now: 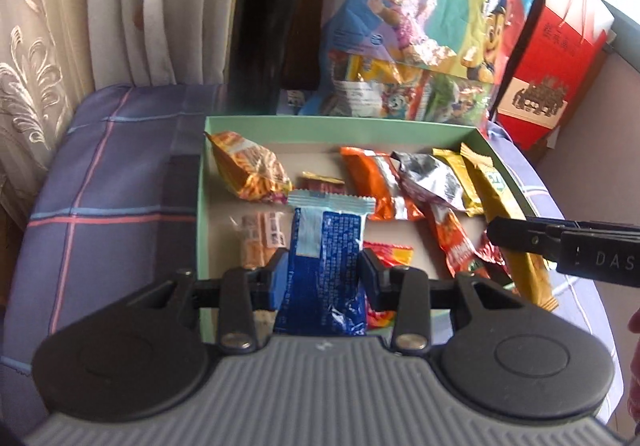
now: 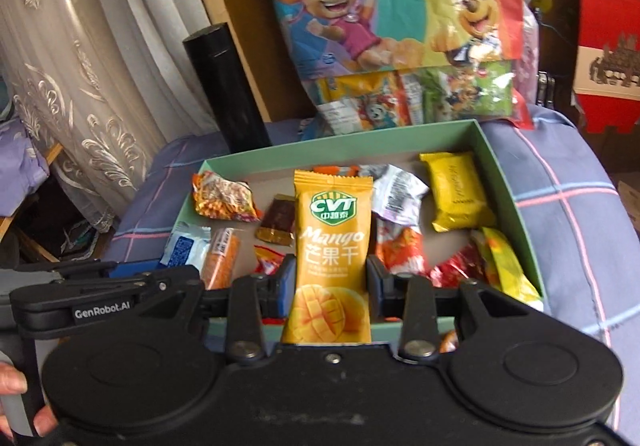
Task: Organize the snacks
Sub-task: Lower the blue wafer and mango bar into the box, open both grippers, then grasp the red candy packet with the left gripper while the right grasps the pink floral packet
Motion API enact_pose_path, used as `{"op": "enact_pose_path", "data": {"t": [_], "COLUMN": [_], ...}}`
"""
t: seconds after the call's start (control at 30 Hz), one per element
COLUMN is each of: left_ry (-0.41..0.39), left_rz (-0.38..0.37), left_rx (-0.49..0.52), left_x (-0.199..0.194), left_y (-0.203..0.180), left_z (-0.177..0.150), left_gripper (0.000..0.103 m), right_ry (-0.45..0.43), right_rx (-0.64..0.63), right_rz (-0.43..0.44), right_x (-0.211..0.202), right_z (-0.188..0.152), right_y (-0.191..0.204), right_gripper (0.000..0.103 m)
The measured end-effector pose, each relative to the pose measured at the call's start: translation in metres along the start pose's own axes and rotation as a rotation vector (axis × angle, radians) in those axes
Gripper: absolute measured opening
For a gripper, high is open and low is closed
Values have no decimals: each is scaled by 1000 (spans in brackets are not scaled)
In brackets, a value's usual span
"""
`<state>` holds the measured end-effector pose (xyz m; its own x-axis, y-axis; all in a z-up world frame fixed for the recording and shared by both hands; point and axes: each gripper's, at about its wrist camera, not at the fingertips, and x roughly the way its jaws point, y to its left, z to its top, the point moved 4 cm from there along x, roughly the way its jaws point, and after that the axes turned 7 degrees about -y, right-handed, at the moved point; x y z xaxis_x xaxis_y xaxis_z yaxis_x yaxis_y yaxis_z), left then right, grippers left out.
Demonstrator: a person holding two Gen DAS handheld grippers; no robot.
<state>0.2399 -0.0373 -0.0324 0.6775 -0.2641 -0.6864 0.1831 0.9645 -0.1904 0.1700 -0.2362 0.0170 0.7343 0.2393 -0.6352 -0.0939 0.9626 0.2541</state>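
A green shallow box (image 1: 340,125) (image 2: 508,181) on a plaid cloth holds several snack packets. My left gripper (image 1: 324,270) is shut on a blue snack packet (image 1: 326,258) and holds it upright over the box's near left part. My right gripper (image 2: 331,282) is shut on a yellow mango packet (image 2: 331,246) over the box's near edge. The right gripper also shows in the left wrist view (image 1: 560,246) at the right. The blue packet shows in the right wrist view (image 2: 184,246) at the left.
A black flask (image 1: 264,33) (image 2: 224,85) stands behind the box at the left. A large cartoon snack bag (image 1: 420,25) (image 2: 392,13) leans behind it. A red carton (image 1: 560,57) stands at the right. Curtains (image 1: 60,25) hang at the left.
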Motion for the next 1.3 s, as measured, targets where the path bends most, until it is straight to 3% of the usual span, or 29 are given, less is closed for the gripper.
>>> {"op": "enact_pose_path", "data": {"t": [0.43,0.47,0.5,0.53,0.57,0.6,0.73,1.3], "left_ry": [34,31,30,27,22,16,35,5], "left_rz": [15,27,36,44,54,64,64,49], "left_rx": [-13,-8,-6,-6,-8,-10,-34,5], "left_x": [50,51,53,53,53,52,54,5], "left_y": [5,5,4,4,5,6,9,-14], "left_z": [19,19,18,17,16,15,13,4], "left_gripper": [38,44,62,81,89,96,99,103], "right_ry": [31,26,15,0,-15,-21,-11,-3], "right_rx": [-38,-31,-21,-18,-21,-27,-33,-47], "right_rz": [66,72,73,69,62,61,49,25], "right_x": [94,96,99,99,97,96,92,28], "right_z": [45,48,51,53,54,55,48,22], "right_y": [32,32,30,29,28,26,21,22], "right_gripper": [40,53,62,80,88,90,102,103]}}
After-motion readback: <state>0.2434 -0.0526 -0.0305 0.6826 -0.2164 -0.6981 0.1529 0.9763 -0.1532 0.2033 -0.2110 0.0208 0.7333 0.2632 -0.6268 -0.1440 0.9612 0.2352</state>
